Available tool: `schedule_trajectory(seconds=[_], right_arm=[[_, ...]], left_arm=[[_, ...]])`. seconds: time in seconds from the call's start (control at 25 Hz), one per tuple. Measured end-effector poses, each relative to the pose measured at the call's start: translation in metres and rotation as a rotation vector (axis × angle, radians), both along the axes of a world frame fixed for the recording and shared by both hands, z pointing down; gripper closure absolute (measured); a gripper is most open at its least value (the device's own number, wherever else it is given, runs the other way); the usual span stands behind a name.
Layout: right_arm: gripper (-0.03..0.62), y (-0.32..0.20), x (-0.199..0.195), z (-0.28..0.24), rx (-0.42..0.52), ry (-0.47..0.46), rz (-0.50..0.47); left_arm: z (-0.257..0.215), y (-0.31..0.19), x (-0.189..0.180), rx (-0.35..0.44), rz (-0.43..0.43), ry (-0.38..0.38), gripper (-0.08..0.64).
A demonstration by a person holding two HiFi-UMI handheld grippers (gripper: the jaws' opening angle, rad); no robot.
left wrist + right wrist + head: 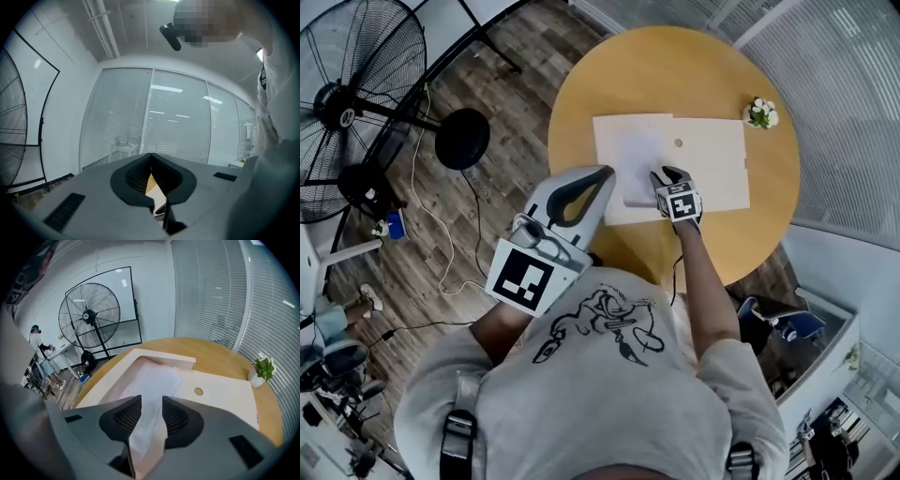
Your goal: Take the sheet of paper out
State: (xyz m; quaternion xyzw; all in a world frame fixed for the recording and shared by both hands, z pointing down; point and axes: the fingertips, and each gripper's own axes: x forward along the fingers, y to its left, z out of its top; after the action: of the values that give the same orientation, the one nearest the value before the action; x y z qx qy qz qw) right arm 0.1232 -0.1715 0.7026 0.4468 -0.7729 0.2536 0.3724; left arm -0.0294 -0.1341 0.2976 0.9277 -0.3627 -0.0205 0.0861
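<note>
Two grippers show in the head view, each held differently. The right arm stretches straight up the frame from the shoulder. Its right gripper point(667, 176) tips down over the near edge of the white flat box point(712, 155) on the round wooden table point(581, 94). The left arm is bent, with the left gripper point(602, 176) raised close to the chest. It points towards the upper right of the frame and hangs above the table's near edge.

In the left gripper view the left gripper point(151, 157) looks level at a wall of window blinds point(178, 117). Its jaws are closed tip to tip with nothing between them.

In the right gripper view the right gripper point(151, 405) has its jaws standing apart. The sheet of paper point(152, 380) shows in the gap between them, and the pads do not press on it.

The sheet of paper point(637, 159) lies flat in the left part of the box, at the centre of the head view. Its long axis runs up and down the frame. One short end sits under the right gripper and the other points at the box's far wall. A small potted plant point(760, 112) stands on the table at the box's upper right corner. A big floor fan point(356, 103) fills the upper left.
</note>
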Motion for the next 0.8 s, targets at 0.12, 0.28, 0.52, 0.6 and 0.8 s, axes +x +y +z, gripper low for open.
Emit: schedule_trajectory(seconds=[0.12, 0.28, 0.52, 0.6, 0.8], right_arm=[[0.442, 0.0, 0.002, 0.015, -0.038, -0.004, 0.01], [0.434, -0.001, 0.007, 0.033, -0.079, 0.0, 0.018], [0.43, -0.004, 0.012, 0.051, -0.133, 0.001, 0.021], [0.43, -0.002, 0.011, 0.056, -0.149, 0.003, 0.016], [0.425, -0.002, 0.01, 0.063, -0.175, -0.009, 0.014]], left_arm=[[0.001, -0.003, -0.001, -0.006, -0.002, 0.0, 0.538], [0.006, -0.007, 0.0, -0.011, -0.006, -0.004, 0.538], [0.011, -0.013, 0.003, -0.021, -0.012, -0.009, 0.538], [0.013, -0.014, 0.003, -0.026, -0.013, -0.012, 0.539], [0.016, -0.016, 0.005, -0.036, -0.018, -0.017, 0.538]])
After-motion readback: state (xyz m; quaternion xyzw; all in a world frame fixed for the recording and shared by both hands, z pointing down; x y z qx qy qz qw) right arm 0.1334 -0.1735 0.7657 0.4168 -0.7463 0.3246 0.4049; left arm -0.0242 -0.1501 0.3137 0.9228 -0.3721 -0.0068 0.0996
